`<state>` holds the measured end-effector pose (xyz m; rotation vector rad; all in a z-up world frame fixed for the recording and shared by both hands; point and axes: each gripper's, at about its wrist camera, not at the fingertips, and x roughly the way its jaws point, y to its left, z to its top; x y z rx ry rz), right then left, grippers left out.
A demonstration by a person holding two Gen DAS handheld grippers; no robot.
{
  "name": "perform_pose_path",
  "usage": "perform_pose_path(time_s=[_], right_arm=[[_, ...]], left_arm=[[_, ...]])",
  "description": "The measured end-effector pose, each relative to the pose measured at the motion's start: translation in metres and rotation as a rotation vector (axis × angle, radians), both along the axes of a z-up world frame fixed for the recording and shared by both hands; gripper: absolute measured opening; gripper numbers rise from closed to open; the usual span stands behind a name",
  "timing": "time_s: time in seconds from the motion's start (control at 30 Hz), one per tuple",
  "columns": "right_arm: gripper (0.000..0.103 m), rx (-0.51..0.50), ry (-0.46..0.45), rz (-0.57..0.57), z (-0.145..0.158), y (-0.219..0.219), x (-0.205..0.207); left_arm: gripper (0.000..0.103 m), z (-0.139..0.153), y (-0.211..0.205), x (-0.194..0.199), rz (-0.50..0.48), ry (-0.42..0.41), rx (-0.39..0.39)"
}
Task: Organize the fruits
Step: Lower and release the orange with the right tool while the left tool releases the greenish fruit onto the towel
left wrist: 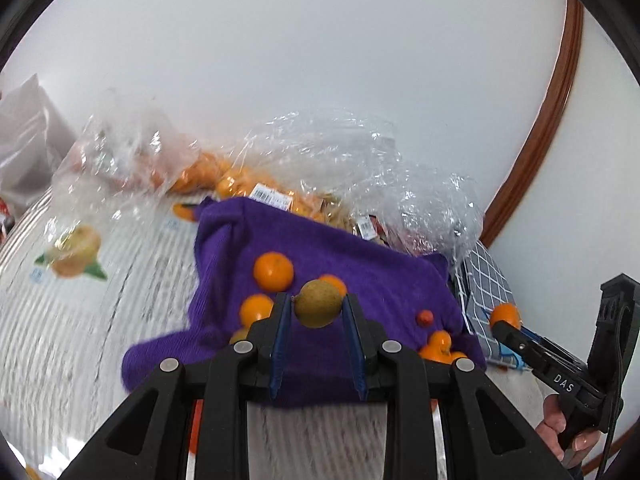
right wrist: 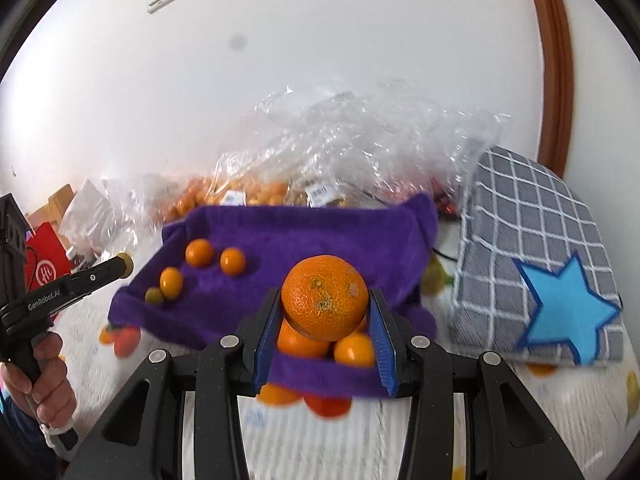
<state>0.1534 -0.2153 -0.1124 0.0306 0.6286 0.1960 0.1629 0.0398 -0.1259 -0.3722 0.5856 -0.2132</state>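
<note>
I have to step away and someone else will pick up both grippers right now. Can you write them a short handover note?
Left gripper: shut on a small yellow-green fruit, held above the purple towel.
Right gripper: shut on a large orange, also over the towel.
On the towel: several small orange fruits at one end, a cluster at the near edge below the right gripper. Clear plastic bags of more fruit lie behind the towel; a grey checked cushion sits beside it.
Done: some fruit laid out on the towel.
Left: place both held fruits, then sort the rest.
</note>
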Motion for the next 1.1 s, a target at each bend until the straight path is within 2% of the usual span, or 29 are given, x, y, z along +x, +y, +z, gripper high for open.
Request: perform_pose_path(time_s=[0.3, 0.4, 0.6, 0.73, 1.1], right_arm=[[0.042, -0.031, 0.069, 0.049, -0.019, 0.020, 0.058], [0.042, -0.003, 0.093, 0.049, -0.030, 0.019, 0.066], [0.042, -0.040, 0.131, 0.059, -0.047, 0.026, 0.073], [0.042, -0.027, 0.144, 0.067, -0.053, 0.026, 0.075], [0.043, -0.063, 0.120, 0.090, -0.056, 0.031, 0.069]], left_arm=[[0.025, -0.023, -0.021, 0.033, 0.002, 0.011, 0.032], [0.025, -0.034, -0.025, 0.038, -0.010, 0.021, 0.035], [0.025, -0.041, -0.033, 0.042, -0.049, 0.034, 0.055], [0.025, -0.045, -0.031, 0.046, -0.048, 0.063, 0.044], [0.025, -0.049, -0.031, 0.049, -0.041, 0.084, 0.055]])
